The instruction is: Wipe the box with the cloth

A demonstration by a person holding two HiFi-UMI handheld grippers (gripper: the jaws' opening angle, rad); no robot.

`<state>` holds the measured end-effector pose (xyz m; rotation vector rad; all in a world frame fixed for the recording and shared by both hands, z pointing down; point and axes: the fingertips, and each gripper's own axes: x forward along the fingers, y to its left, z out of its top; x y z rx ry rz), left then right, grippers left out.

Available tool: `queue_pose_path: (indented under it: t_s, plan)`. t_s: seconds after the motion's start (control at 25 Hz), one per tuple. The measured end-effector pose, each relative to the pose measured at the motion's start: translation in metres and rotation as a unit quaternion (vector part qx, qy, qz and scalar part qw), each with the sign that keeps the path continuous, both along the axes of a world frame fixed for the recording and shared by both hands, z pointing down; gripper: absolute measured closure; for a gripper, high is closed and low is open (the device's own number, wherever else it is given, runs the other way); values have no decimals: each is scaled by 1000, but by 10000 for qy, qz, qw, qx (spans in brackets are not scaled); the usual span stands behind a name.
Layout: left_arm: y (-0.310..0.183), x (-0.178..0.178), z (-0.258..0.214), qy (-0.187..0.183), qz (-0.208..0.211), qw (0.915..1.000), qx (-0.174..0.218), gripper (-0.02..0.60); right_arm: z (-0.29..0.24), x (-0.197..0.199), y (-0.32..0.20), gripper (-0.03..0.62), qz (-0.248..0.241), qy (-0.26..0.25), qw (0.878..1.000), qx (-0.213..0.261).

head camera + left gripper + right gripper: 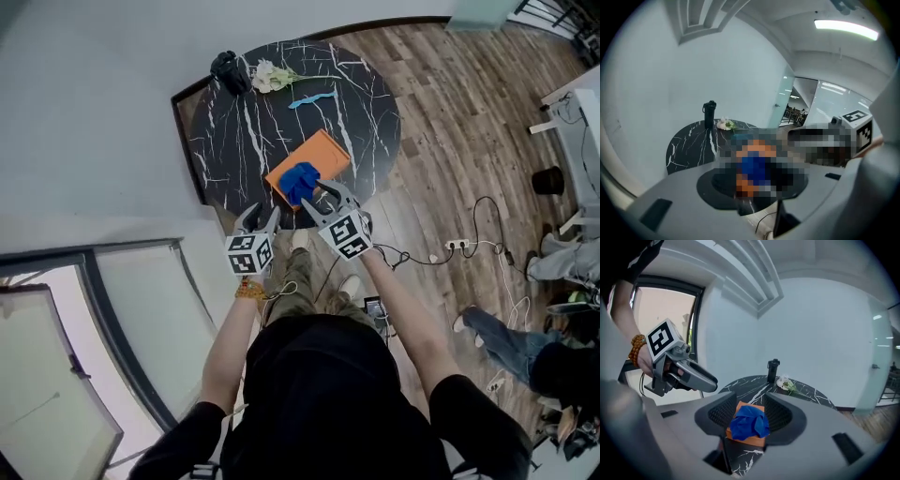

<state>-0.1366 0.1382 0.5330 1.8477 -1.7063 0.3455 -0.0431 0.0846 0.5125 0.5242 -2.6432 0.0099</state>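
An orange box (319, 155) lies on the round black marble table (234, 141), with a crumpled blue cloth (300, 181) on its near end. My right gripper (328, 193) is at the table's near edge, its tips right beside the cloth. In the right gripper view its jaws stand open, with the cloth (749, 423) and box (746, 440) showing in the gap just ahead of them. My left gripper (261, 218) hovers open over the near table rim, left of the box and apart from it. A mosaic patch hides the box in the left gripper view.
A black bottle (230, 70), white flowers (267, 75) and a light blue object (311, 97) lie at the table's far side. Cables and a power strip (457, 245) trail over the wood floor at the right. A wall and a glass panel (131, 309) stand to the left.
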Motion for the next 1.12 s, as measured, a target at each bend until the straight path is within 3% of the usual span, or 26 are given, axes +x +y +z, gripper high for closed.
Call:
queue_pose_path:
  t_s: [0.08, 0.2, 0.32, 0.4, 0.6, 0.68, 0.76, 0.88, 0.96, 1.12]
  plan:
    - [-19, -28, 23, 135, -116, 9995, -253, 400, 23, -26, -15, 413, 67, 329, 9994, -79]
    - [-40, -57, 57, 670, -209, 9956, -620, 379, 67, -58, -23, 390, 181, 747, 9963, -381]
    - [-59, -58, 91, 1088, 33, 9884, -1055, 356, 106, -68, -32, 373, 406, 1135, 9901, -722]
    - [-73, -58, 107, 1165, 135, 9845, -1301, 350, 125, -71, -45, 368, 513, 1378, 9852, -881]
    - [-90, -64, 115, 323, 810, 9873, -1330, 350, 155, -82, -51, 368, 615, 1651, 9783, -1087]
    - [-100, -65, 122, 314, 882, 9846, -1479, 336, 156, -82, -56, 370, 734, 1546, 9774, -1242]
    - [-105, -60, 129, 293, 985, 9810, -1648, 331, 155, -81, -55, 422, 787, 1462, 9757, -1429]
    - [-114, -48, 129, -237, 1502, 9740, -1679, 331, 136, -69, -57, 531, 835, 1081, 9785, -1545]
    - [-121, -38, 126, -724, 2000, 9638, -1606, 330, 119, -42, -65, 548, 1115, 763, 9803, -1438]
    - [-139, -4, 121, -1479, 3063, 9296, -1417, 327, 116, 38, -101, 548, 1952, 580, 9701, -1318]
